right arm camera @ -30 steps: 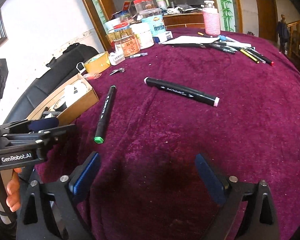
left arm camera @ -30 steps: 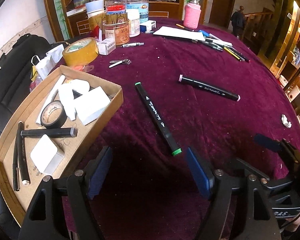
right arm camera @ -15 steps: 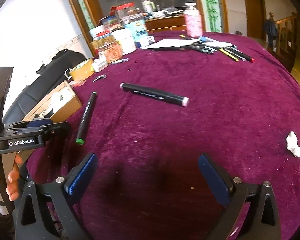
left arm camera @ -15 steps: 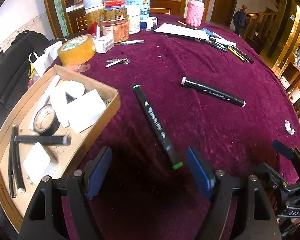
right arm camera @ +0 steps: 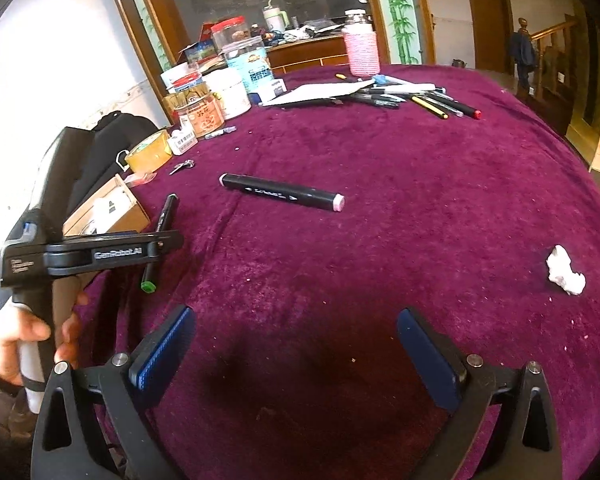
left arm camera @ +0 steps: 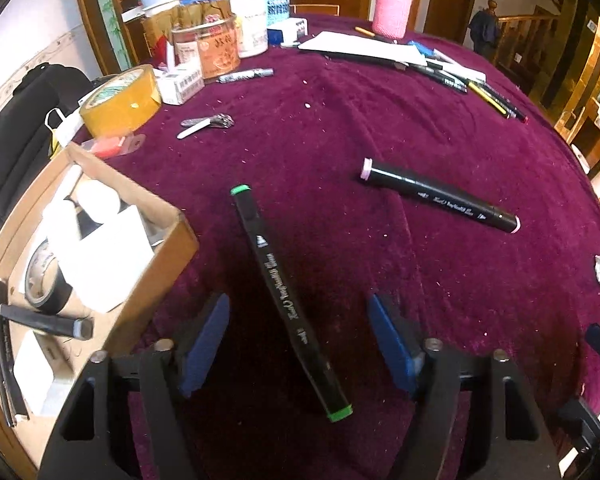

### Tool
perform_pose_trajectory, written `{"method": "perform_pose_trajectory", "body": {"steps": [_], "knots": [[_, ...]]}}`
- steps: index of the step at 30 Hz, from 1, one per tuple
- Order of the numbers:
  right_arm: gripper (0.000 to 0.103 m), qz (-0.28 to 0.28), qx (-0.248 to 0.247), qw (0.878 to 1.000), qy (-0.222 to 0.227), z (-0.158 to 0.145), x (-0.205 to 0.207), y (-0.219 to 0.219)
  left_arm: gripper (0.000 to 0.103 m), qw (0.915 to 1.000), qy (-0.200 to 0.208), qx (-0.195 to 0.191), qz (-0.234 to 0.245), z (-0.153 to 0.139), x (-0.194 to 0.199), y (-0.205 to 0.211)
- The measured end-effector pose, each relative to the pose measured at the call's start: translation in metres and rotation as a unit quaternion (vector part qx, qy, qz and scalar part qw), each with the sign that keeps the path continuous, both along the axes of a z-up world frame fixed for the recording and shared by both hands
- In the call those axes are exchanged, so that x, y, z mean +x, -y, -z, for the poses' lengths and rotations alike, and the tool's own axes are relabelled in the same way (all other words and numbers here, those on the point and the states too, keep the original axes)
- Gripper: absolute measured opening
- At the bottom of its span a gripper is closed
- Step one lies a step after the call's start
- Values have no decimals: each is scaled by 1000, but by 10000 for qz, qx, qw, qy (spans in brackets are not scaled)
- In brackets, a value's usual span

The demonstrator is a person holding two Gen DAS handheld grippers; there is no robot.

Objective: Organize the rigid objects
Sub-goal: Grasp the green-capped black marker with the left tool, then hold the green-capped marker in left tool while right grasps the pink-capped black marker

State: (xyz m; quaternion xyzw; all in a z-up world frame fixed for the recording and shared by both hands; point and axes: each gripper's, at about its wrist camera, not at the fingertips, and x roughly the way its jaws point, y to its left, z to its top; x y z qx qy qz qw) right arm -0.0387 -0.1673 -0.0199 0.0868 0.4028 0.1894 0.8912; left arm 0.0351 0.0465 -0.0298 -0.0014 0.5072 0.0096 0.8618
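A wide surface (right arm camera: 420, 208) covered with a dark purple velvet cloth fills both views. At its left edge sits an open cardboard box (left arm camera: 168, 248), which holds white blocks, a roll of black tape (left arm camera: 44, 284) and some dark pens. The left tongs (left arm camera: 300, 344) are spread apart and grasp nothing; the green-capped marker (left arm camera: 284, 300) lies flat on the cloth between the two blue pads (left arm camera: 204, 340), touching neither of them, with its near green end reaching past the pads toward the camera. In the right wrist view the same marker (right arm camera: 158, 240) is partly hidden behind the left tool, just beside the box. The right tongs (right arm camera: 296, 356) are also released, wide apart above bare cloth, and nothing is between them. The pink-capped marker (right arm camera: 282, 192) lies alone in the middle of the surface, well apart from both tongs. A roll of yellow tape (left arm camera: 120, 100) stands near the far corner of the box, with jars and tubs (left arm camera: 216, 52) crowded behind it. A group of pens (right arm camera: 428, 100) and a white sheet lie at the far side. A small crumpled white scrap (right arm camera: 564, 270) rests on the cloth at the right.
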Motion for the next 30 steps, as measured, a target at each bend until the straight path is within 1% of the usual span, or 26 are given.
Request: {"method": "perform_pose_trajectory", "body": {"steps": [1,4,6,7,8,9,10,11,13,17,27,30], "knots": [[102,36,23,10000,-10,1,0,2,61,10000,-36,28,25,2,1,2],[102,105,93,9999,-72,4,1,8,59,9999,4,95,46,4,4,6],[102,123,111,9998,-76,5,2,10,55,10000,9,52,63,4,5,7],[102,125,113,9998,-74,4,2,10,51,10000,15,45,78,4,5,7],[102,128,119,9998,-68,4,2,10,43,9999,27,56,112,4,6,8],[102,135,120,9998,-58,3,2,11,39,9999,37,63,136,4,6,9],[102,131,126,9998,-49,3,2,10,30,9998,46,66,161,3,5,10],[102,127,130,9998,-46,3,2,10,24,9998,44,71,191,3,5,11],[102,123,148,9998,-48,2,2,10,20,9997,43,78,230,3,4,12],[102,110,147,9998,-56,2,2,9,15,9996,45,53,266,2,1,11],[102,84,108,9999,-52,2,3,6,15,9987,-30,-67,495,2,-13,11],[102,55,-12,10000,-29,0,6,4,15,9982,-77,-102,579,1,-21,9]]}}
